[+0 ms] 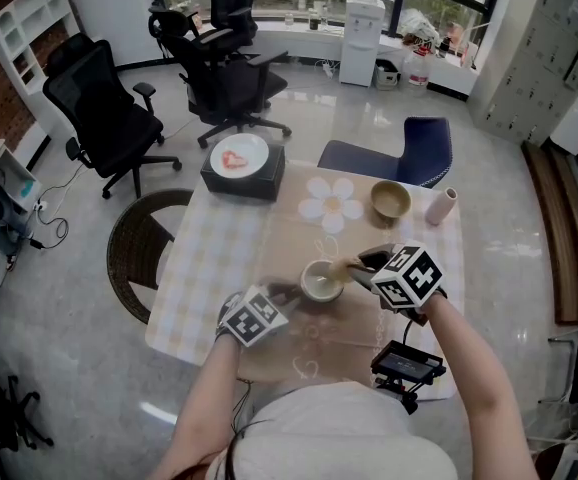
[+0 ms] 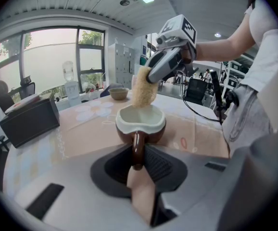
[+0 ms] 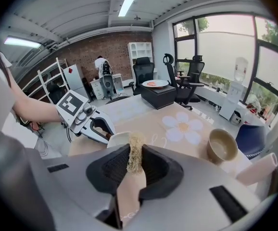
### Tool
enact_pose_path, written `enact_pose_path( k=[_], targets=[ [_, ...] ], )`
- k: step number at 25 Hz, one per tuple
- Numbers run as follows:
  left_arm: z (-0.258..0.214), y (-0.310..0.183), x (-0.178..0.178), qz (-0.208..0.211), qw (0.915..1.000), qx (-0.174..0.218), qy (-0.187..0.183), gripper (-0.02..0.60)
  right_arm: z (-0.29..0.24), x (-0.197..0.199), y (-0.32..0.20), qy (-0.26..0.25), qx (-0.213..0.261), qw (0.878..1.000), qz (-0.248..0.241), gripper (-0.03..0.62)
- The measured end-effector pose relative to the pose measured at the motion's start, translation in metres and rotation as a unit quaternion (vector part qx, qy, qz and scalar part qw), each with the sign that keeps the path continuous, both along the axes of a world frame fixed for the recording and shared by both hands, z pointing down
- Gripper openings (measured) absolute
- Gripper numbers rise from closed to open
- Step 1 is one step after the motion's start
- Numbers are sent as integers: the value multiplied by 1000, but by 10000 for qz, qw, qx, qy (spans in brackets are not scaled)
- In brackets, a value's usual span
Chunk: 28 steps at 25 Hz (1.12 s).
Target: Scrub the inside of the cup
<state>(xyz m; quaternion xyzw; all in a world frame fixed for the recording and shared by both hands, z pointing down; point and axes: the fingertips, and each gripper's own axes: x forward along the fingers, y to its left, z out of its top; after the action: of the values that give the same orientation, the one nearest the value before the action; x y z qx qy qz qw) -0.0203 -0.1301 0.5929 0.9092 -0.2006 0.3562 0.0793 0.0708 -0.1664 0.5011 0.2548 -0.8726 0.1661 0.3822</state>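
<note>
A brown cup (image 2: 140,123) with a white inside (image 1: 321,281) stands on the table in front of me. My left gripper (image 2: 138,159) is shut on the cup's handle and holds it from the near left (image 1: 287,293). My right gripper (image 3: 135,159) is shut on a tan loofah scrubber (image 3: 134,152). In the left gripper view the scrubber (image 2: 144,88) hangs from the right gripper (image 2: 151,76) and dips into the cup's mouth at its far rim. In the head view the right gripper (image 1: 359,266) reaches the cup from the right.
A tan bowl (image 1: 390,200) and a pink cylinder (image 1: 440,206) lie at the table's far right. A black box with a white plate (image 1: 241,166) sits at the far left corner. A black device (image 1: 407,364) rests near my right elbow. Office chairs (image 1: 109,113) stand beyond the table.
</note>
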Motion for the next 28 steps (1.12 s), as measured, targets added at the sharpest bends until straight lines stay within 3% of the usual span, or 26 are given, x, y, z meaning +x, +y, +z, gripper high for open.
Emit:
enact_pose_path(
  k=[12, 21, 28],
  targets=[
    [1, 0, 0, -3, 10000, -2, -3, 66, -2, -2, 23, -173, -204, 9992, -295, 72],
    [0, 1, 0, 4, 10000, -18, -9, 66, -18, 3, -1, -180, 609, 9980, 60, 72],
    [1, 0, 1, 6, 10000, -31, -4, 66, -2, 0, -10, -78, 445, 9987, 229, 72]
  ],
)
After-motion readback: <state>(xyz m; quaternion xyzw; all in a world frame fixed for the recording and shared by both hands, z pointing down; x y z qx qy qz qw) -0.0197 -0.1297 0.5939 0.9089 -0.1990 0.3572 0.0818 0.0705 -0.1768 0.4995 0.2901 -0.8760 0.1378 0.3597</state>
